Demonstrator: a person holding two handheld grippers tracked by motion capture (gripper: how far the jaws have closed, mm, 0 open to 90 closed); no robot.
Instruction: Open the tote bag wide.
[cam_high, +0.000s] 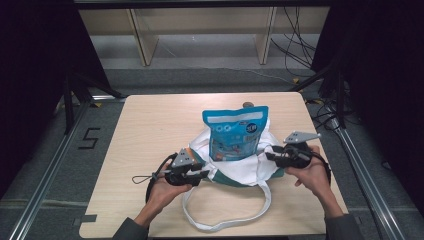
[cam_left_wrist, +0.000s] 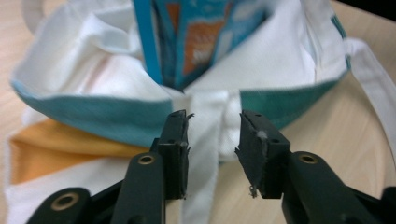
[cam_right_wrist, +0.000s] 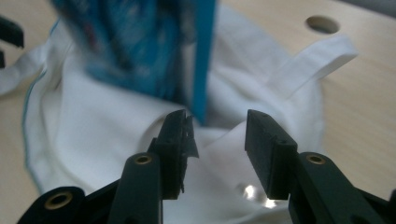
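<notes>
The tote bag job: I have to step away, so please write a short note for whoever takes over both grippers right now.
Left gripper: open, jaws either side of the white strap at the near rim, not pressing it.
Right gripper: open, over the bag's white cloth at the right rim, holding nothing.
Tote bag: slumped on the table, mouth open, loop handle lying toward the person.
Blue pouch: upright in the bag, top half sticking out.
Done: pouch is in.
Left: probably gather the handles or rim and tidy or lift the bag.
</notes>
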